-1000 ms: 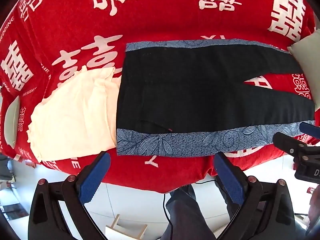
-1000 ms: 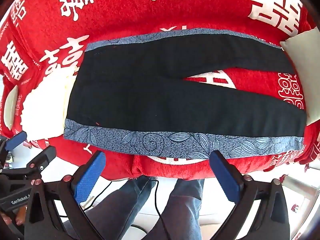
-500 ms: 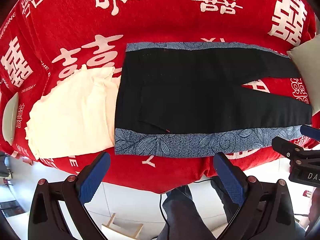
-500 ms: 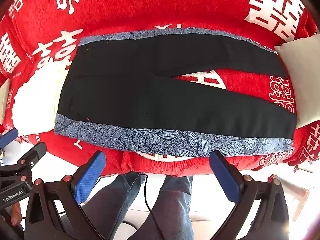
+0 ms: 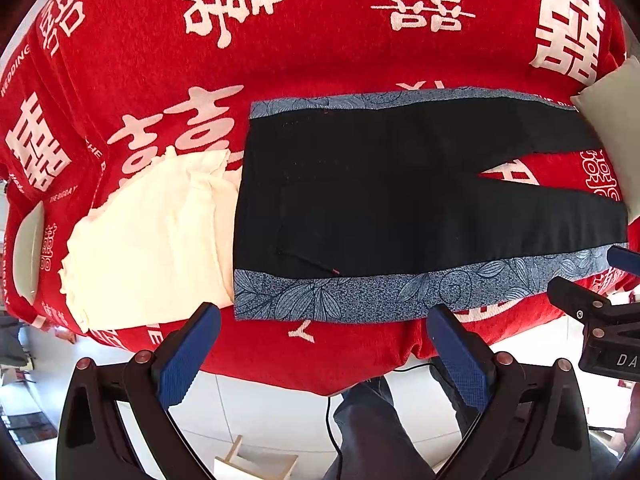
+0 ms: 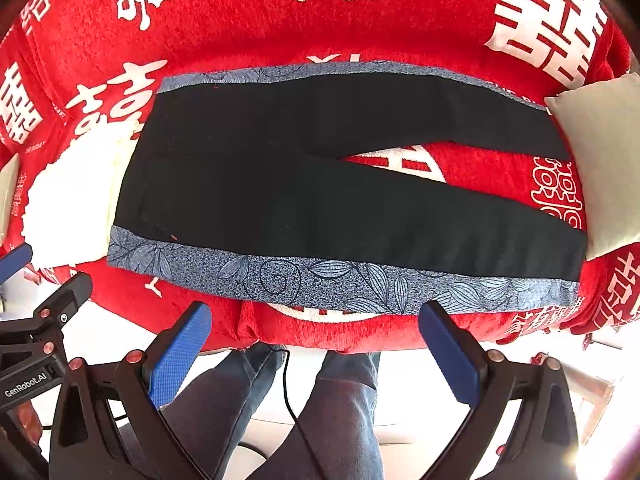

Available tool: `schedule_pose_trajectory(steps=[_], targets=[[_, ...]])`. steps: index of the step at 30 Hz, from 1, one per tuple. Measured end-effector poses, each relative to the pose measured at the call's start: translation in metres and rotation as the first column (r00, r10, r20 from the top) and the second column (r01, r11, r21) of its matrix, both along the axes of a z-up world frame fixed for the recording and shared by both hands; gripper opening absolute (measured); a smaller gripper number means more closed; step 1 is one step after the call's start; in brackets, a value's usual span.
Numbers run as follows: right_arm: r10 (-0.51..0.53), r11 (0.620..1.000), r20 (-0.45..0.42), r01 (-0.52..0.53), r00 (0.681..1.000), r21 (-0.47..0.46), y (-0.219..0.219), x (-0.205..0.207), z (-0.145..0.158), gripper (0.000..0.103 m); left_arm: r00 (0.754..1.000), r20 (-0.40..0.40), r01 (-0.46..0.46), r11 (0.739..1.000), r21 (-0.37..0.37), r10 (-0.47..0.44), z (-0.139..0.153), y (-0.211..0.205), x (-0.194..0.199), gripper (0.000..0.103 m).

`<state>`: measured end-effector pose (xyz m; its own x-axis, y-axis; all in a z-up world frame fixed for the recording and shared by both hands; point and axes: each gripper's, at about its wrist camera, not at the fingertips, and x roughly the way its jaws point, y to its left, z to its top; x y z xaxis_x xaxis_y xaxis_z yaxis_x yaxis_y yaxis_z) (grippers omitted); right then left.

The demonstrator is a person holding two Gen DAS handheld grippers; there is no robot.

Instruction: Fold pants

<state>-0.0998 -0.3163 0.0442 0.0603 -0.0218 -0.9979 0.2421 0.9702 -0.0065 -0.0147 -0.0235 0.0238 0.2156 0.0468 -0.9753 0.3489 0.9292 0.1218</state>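
Black pants (image 5: 392, 200) (image 6: 320, 184) with blue leaf-print side stripes lie flat on the red blanket (image 5: 320, 40) (image 6: 248, 20), waist to the left, legs spread to the right. My left gripper (image 5: 324, 340) hovers open just off the near edge, below the waist end's blue stripe. My right gripper (image 6: 316, 336) is open too, held off the near edge below the middle of the near leg. Neither touches the cloth. Each gripper shows at the side of the other's view: the right gripper (image 5: 600, 312), the left gripper (image 6: 44, 312).
A cream garment (image 5: 152, 240) (image 6: 76, 204) lies left of the waistband, partly under it. A pale cushion (image 5: 612, 128) (image 6: 596, 160) sits past the leg ends at right. The person's legs in jeans (image 6: 340, 412) stand at the near edge above a white floor; a wooden piece (image 5: 256, 464) rests below.
Both grippers have drifted slightly; the pants sit a little lower and nearer in both views. Jaws stay open and the pants lie unchanged.
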Motion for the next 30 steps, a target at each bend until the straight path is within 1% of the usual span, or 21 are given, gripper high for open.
schedule_pose_trajectory(steps=[17,30], targets=[[-0.004,1.0,0.005,0.004,1.0,0.009,-0.002,-0.002,0.002,0.103,1.0,0.006,-0.022,1.0,0.021,0.022,0.001,0.002,0.002,0.103],[-0.014,1.0,0.011,0.014,1.0,0.028,-0.012,-0.001,0.001,0.103,1.0,0.013,-0.022,0.999,0.038,0.022,0.001,-0.006,0.004,0.103]])
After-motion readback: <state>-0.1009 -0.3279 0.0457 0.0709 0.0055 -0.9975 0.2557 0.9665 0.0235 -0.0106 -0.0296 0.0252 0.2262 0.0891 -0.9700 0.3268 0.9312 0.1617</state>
